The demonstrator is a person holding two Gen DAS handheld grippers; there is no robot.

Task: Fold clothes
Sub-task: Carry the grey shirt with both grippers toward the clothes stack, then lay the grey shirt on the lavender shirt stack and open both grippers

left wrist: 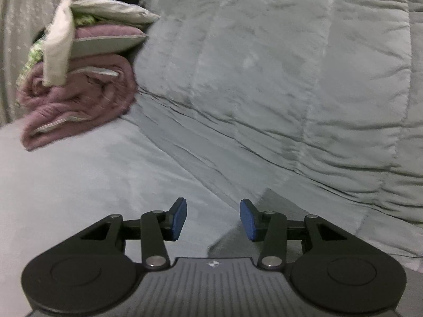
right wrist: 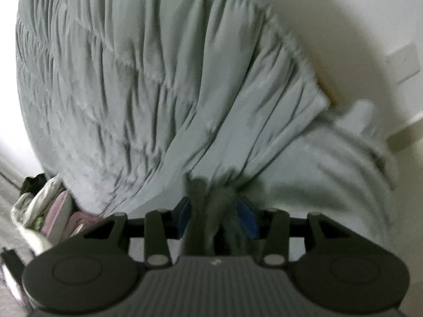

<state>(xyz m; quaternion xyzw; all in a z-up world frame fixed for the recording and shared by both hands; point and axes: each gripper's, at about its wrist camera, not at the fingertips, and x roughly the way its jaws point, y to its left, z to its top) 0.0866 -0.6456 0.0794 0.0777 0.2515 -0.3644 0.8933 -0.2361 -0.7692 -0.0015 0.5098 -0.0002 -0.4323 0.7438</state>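
We judge the soft, bulky grey-green quilted blanket (left wrist: 264,79) best taken by its edge: left gripper (left wrist: 213,219) gapes empty, right gripper (right wrist: 215,216) loosely straddles a bunched fold.

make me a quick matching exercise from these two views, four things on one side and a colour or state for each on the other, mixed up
Things:
1. left gripper
2. right gripper
3. quilt
4. rolled blanket

States or colours:
A. purple, at the bottom of a pile
B. grey cloth bunched between its blue pads
C. grey-green, padded and wrinkled
D. nothing between its blue pads

Pairs: 1-D, 2-B, 3-C, 4-A
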